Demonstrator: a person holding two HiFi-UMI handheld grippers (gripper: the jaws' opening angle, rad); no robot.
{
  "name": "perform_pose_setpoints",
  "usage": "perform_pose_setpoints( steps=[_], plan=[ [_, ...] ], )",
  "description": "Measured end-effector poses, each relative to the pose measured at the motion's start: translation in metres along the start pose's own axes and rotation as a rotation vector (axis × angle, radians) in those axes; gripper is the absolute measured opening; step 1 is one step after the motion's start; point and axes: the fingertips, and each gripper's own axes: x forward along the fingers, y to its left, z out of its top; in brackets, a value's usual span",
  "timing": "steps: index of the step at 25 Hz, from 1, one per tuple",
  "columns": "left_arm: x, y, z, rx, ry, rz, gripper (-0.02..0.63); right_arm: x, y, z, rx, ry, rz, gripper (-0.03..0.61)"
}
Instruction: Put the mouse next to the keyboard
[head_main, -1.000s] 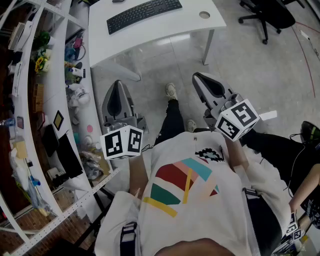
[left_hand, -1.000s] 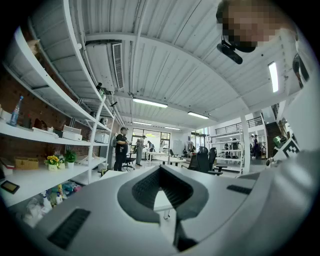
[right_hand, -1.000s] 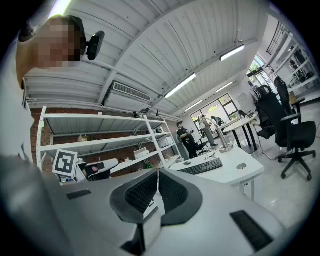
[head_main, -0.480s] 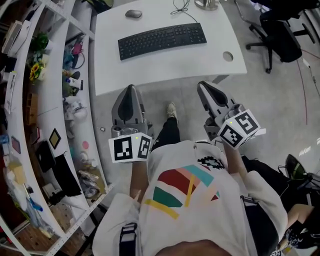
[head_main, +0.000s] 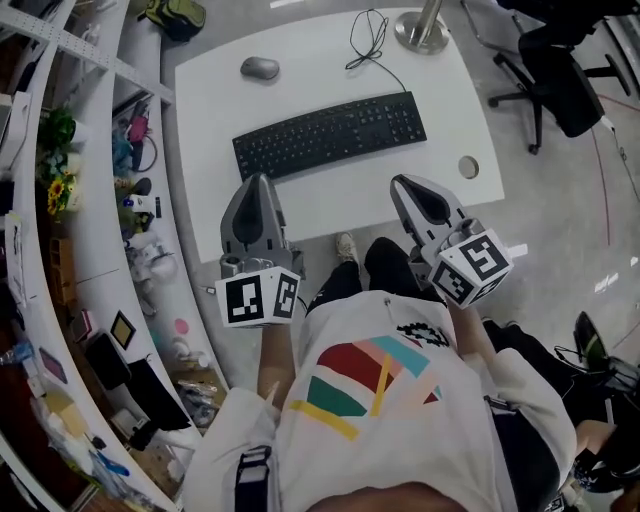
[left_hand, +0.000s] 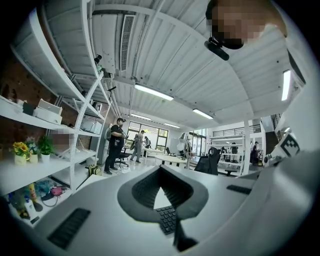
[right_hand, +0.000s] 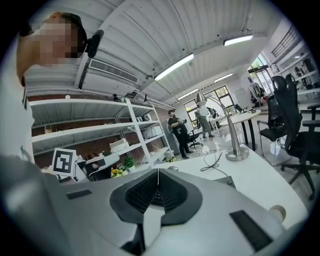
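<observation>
Nothing is done yet: the mouse (head_main: 260, 68) lies far left on the table (head_main: 210, 150), apart from the keyboard (head_main: 330, 133). The left claw (head_main: 258, 182) and right claw (head_main: 402, 184) hover near, both closed and empty.

We see a white desk (head_main: 205, 150) from above. A black keyboard (head_main: 330, 133) lies slantwise across its middle. A grey mouse (head_main: 260, 68) sits near the far left corner, well apart from the keyboard. A lamp base (head_main: 421, 36) stands at the far edge, with a thin black cable (head_main: 368, 42) looped beside it. We locate the left gripper (head_main: 257, 182) and the right gripper (head_main: 400, 184) over the near edge of the desk, tips toward the keyboard, each with its jaws drawn together. A shelf unit (head_main: 95, 250) runs along the left. An office chair (head_main: 565, 75) stands at the right.
</observation>
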Motion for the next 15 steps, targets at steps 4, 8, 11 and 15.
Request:
perform_pose_setpoints(
  steps=[4, 8, 11, 15],
  plan=[
    [0.037, 0.006, -0.010, 0.016, 0.041, 0.027, 0.046, 0.017, -0.038, 0.010, -0.063, 0.029, -0.023, 0.012],
    [0.067, 0.004, -0.010, 0.028, 0.041, 0.073, 0.046, 0.035, -0.065, 0.029, -0.093, 0.012, 0.013, 0.012],
    [0.086, 0.000, -0.006, 0.036, 0.040, 0.100, 0.045, 0.054, -0.077, 0.044, -0.087, -0.004, 0.061, 0.012],
    [0.108, -0.007, -0.009, 0.028, 0.040, 0.111, 0.046, 0.093, -0.095, 0.037, -0.136, 0.119, 0.105, 0.014]
  ],
)
